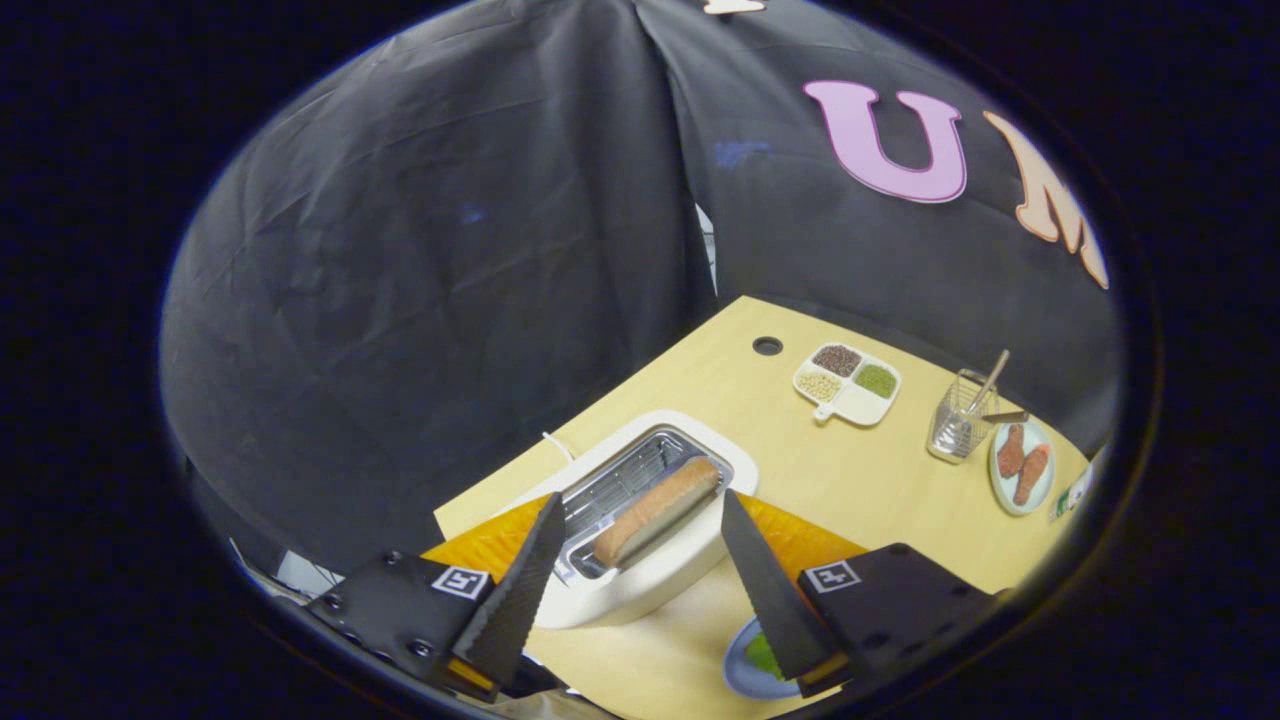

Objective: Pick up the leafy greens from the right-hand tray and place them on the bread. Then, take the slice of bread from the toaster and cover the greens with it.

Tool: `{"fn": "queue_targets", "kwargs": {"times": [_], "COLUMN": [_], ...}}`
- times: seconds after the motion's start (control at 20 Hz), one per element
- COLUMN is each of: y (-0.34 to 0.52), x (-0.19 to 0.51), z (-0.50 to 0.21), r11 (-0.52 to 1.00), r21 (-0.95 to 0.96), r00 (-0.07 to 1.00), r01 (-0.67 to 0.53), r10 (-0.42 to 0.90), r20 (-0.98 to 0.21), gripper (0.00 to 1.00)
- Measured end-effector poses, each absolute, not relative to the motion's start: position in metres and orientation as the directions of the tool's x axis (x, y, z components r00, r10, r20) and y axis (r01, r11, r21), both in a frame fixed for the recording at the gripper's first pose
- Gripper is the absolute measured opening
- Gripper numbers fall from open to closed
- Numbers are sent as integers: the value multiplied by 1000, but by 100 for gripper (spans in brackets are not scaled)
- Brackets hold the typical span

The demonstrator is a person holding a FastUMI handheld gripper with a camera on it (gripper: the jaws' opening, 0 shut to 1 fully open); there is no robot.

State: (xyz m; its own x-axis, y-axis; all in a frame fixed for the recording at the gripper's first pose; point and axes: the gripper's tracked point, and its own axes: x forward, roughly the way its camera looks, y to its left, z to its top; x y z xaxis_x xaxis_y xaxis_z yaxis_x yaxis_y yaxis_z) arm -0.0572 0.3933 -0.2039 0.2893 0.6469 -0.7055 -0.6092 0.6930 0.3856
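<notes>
A white toaster [640, 580] stands on an orange mat [800, 540], just ahead of my fingers. A slice of bread [658, 509] sticks up out of its right slot, and the slot beside it is empty. My gripper [641, 522] is open above the toaster, with the bread between the two fingertips and neither finger touching it. Under the right finger [775, 595] lies a small blue plate [745, 672] with a bit of leafy greens [764, 655] on it, partly hidden by that finger.
Beyond the toaster on the wooden table [860, 480] sits a white divided dish [848, 384] with grains and beans. Further right stand a wire holder [962, 418] with sticks and a pale plate [1022, 466] with two brown pieces. A cable hole [767, 346] is near the table's back edge.
</notes>
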Motion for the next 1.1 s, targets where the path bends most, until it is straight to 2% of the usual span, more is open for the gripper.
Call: {"fn": "queue_targets", "kwargs": {"times": [0.35, 0.55, 0.7, 1.0, 1.1], "y": [403, 406, 402, 388, 379], "x": [-42, -42, -41, -38, -37], "z": [-242, -245, -240, -216, -208], "r11": [765, 778, 774, 749, 745], "r21": [393, 452, 468, 501, 512], "r00": [274, 244, 240, 285, 302], "r01": [-510, -437, -426, -434, -427], "r10": [578, 586, 595, 642, 651], "r20": [-769, -773, -767, -712, -696], "gripper": [96, 51, 17, 6, 6]}}
